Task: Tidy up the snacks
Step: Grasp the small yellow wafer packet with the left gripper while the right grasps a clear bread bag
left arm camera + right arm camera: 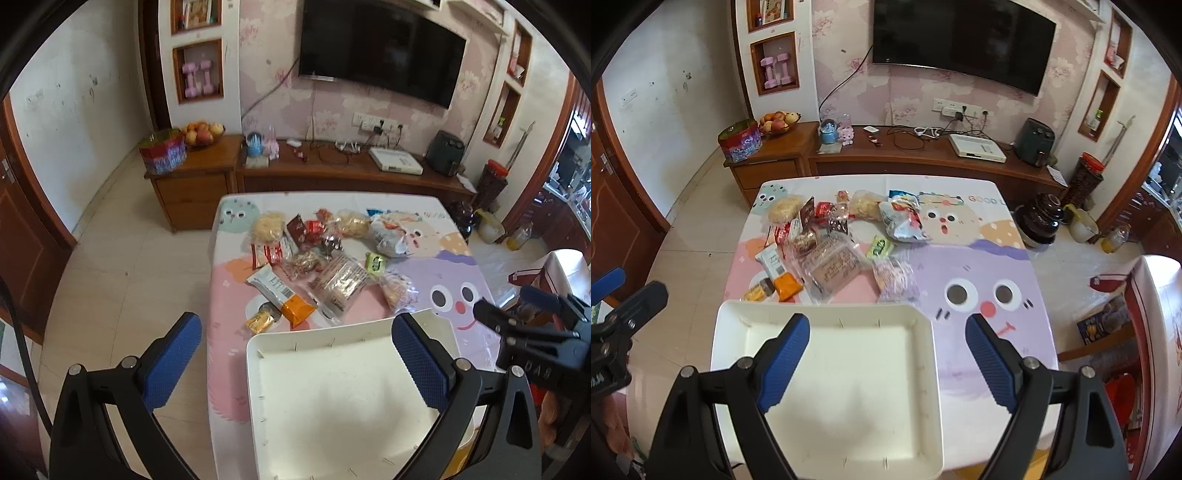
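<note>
Blue-padded left tongs (295, 354) and right tongs (886, 354) both hang spread wide above the near end of the desk (990, 266), and neither has hold of anything. Directly under them sits a white tray (827, 387), shallow, bare inside, its far rim just short of the pile of snacks (834, 240). From the left wrist view the same tray (332, 398) fills the gap between the jaws, with the right tool showing at the right edge.

The snacks lie loose in a heap across the middle of the patterned cloth, well apart from the tray's floor. Closest to the tray are an orange-and-white packet (779, 273), a small gold packet (757, 291) beside it, and a clear bag of biscuits (831, 266). A little green packet (881, 246) and a crinkled silver bag (905, 221) lie further back.

Judging by the bare tray and idle tongs, no sorting has begun; the step in hand looks like choosing a first item. The next move probably calls for reaching forward over the far rim, lowering open jaws around one of the near packets and closing gently, since the wrappers look thin and likely to slip or crush.
</note>
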